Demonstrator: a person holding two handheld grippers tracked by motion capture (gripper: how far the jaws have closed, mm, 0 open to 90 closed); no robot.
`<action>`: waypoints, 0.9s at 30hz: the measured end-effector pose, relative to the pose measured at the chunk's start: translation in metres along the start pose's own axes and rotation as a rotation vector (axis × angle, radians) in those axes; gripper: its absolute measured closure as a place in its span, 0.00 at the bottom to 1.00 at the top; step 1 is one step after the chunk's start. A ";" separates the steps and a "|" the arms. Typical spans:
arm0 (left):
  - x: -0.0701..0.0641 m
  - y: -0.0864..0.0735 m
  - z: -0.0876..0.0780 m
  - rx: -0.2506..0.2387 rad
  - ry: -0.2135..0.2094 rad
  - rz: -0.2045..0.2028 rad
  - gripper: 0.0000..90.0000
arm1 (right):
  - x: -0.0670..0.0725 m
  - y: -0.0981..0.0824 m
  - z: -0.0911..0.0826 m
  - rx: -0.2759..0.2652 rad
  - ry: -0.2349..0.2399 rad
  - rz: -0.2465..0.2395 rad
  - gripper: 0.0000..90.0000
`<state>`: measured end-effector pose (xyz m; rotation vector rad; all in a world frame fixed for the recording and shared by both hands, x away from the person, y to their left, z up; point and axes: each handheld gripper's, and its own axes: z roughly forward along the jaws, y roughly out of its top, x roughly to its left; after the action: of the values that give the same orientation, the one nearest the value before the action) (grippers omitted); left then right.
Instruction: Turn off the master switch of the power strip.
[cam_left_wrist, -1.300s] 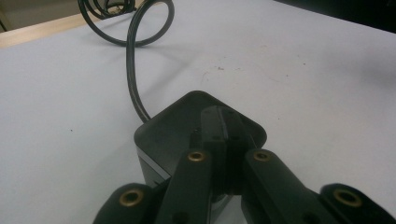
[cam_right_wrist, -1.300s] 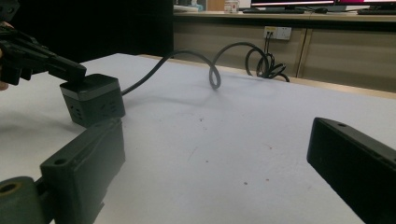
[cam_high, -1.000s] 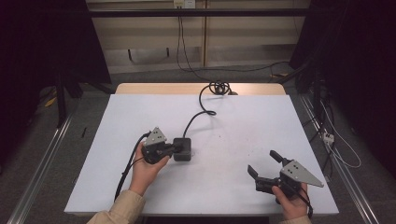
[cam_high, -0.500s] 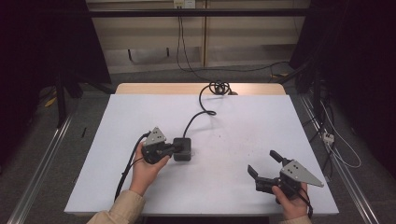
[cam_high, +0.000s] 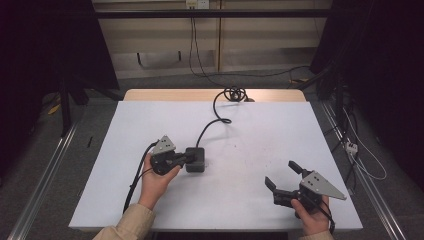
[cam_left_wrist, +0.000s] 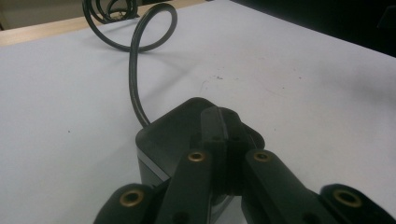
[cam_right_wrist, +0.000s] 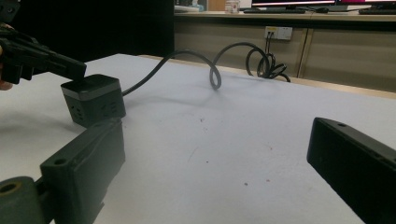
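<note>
A white table (cam_high: 250, 130) stands in a dim room, with a pale wall panel and a wall socket (cam_high: 196, 4) behind its far edge. A black socket cube (cam_high: 195, 159) sits on the table left of its middle, and the cube's thick black cord (cam_high: 214, 116) curves away to a coil (cam_high: 235, 93) at the table's far edge. The left gripper (cam_high: 184, 159), held in the person's left hand (cam_high: 156, 180), lies just left of the cube with its jaws pressed together; in the left gripper view their tips rest on the cube's top face at its near edge. The right gripper (cam_high: 282, 174), held in the right hand (cam_high: 311, 218), is well to the right of the cube and nearer the person, its jaws spread wide with nothing between them.
</note>
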<state>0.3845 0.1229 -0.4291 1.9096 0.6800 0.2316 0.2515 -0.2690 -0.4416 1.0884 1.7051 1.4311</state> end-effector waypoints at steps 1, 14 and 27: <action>0.000 0.000 0.000 0.001 0.001 0.000 1.00 | 0.000 0.000 0.000 0.001 -0.001 0.000 0.04; 0.000 0.003 -0.007 -0.040 -0.037 -0.036 0.99 | -0.001 0.000 0.001 0.000 0.002 0.004 0.04; -0.001 0.005 -0.012 -0.019 -0.041 -0.066 0.57 | -0.002 0.000 0.000 0.001 0.001 0.004 0.04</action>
<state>0.3803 0.1307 -0.4192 1.8652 0.7096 0.1563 0.2524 -0.2703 -0.4419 1.0919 1.7054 1.4338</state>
